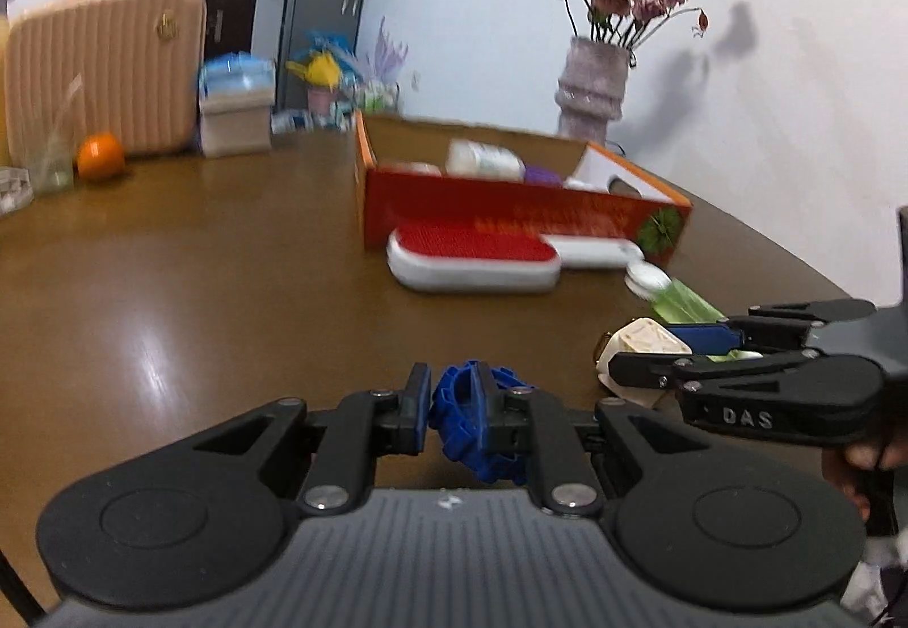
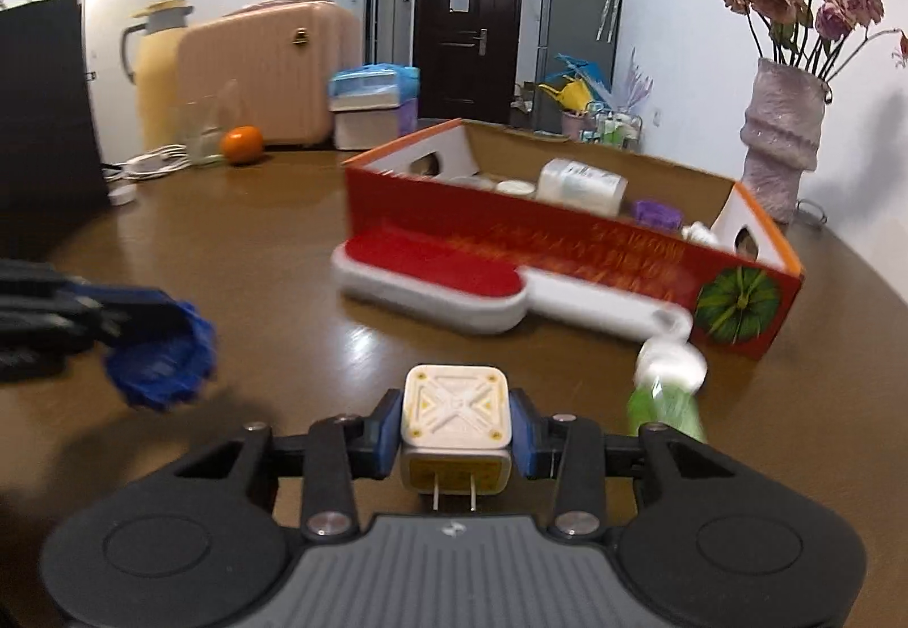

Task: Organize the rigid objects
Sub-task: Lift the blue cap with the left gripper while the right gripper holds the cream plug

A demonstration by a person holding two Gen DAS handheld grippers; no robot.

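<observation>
Showing only from right wrist: charger (image 2: pixel 455 421) prongs.

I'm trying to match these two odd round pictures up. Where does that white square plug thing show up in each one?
Left wrist view: the white plug sits low on the right, clamped in the right tongs reaching in from the side.
Right wrist view: it is at bottom centre, gripped between the blue pads, its metal prongs pointing back toward the camera.
Shared landmark: the red cardboard box on the brown table, behind the plug in both.
</observation>
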